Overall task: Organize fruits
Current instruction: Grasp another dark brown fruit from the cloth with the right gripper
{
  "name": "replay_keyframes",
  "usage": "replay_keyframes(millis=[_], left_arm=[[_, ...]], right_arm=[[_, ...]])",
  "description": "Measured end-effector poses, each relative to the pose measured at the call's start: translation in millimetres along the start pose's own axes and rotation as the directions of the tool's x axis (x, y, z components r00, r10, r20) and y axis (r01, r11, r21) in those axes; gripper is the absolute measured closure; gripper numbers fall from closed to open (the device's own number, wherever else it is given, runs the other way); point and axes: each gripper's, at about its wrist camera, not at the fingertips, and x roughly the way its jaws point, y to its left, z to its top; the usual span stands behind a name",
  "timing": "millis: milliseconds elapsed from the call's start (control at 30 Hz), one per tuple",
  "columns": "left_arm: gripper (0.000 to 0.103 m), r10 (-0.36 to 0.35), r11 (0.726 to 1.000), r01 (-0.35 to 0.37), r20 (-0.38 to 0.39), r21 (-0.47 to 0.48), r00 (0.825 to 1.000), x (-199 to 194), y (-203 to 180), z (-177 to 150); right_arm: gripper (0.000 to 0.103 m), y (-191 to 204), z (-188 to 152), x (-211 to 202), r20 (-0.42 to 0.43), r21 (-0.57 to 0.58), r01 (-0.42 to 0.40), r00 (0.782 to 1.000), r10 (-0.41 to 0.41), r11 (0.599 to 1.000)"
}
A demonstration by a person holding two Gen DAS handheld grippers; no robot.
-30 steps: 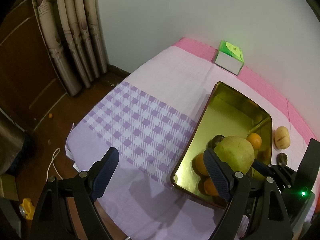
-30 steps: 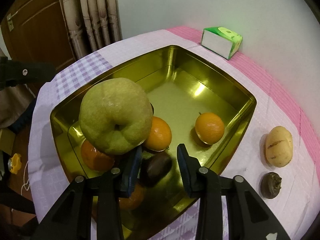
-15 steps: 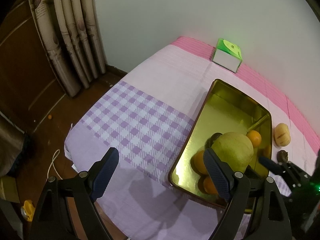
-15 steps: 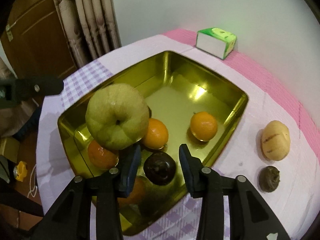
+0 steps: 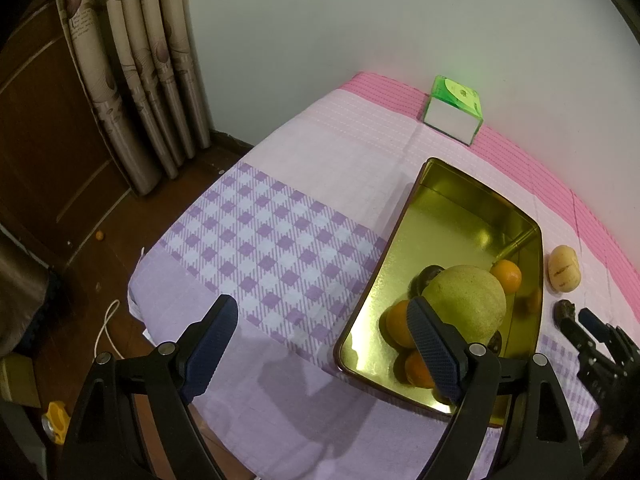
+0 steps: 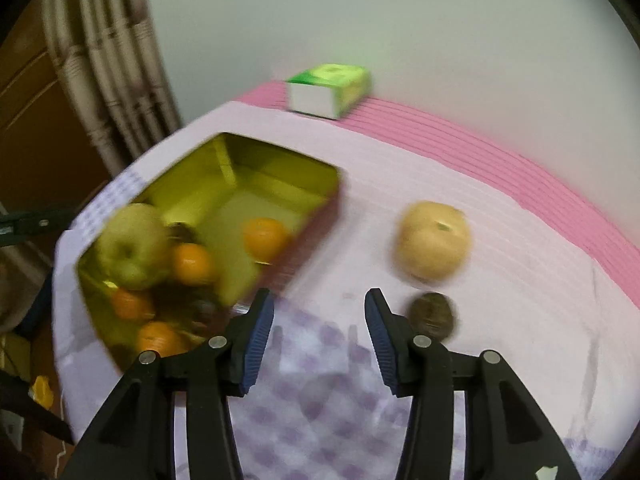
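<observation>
Curtain [image 5: 132, 80], wood floor at left. Left gripper [image 5: 320, 350] wide open, empty, over checked cloth [image 5: 272, 248] near tabletop front edge; clear cloth ahead. Gold tray [image 5: 436, 220], long axis toward wall, holds big green fruit [image 5: 468, 300], oranges, dark fruit at near end. Right gripper [image 6: 318, 332] opening, nothing between pads, over cloth right of tray. Pale fruit [image 6: 434, 240], dark fruit [image 6: 432, 314] on cloth just beyond. Green box [image 6: 328, 90] by wall.

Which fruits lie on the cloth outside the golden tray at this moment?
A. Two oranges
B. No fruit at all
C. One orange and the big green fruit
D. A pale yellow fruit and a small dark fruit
D: the pale yellow fruit and the small dark fruit lie on the cloth beside the golden tray.
</observation>
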Motion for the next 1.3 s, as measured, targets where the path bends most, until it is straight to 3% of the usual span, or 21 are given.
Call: replay_keyframes(millis=[267,767,1000,1300], left_arm=[[0.017,-0.007,1.0,0.007,-0.011,0.01,1.0,3,-4,0],[0.017,-0.015,1.0,0.015,-0.02,0.018,1.0,9,-6,-2],[0.017,-0.011,1.0,0.012,-0.017,0.024,1.0,10,-8,-3],[0.017,0.007,0.998,-0.007,0.009,0.057,1.0,8,-14,-5]], right_arm=[[0.057,-51,-13,12,-0.045,0.08,0.071,0.997,-0.067,0.994],[0.054,-65,-16,42,-0.066,0.1,0.095,0.994,-0.089,0.99],[0.062,-67,-17,49,-0.059,0.124,0.089,0.995,-0.082,0.988],[0.062,-75,-22,45,-0.032,0.148,0.083,0.996,-0.079,0.985]])
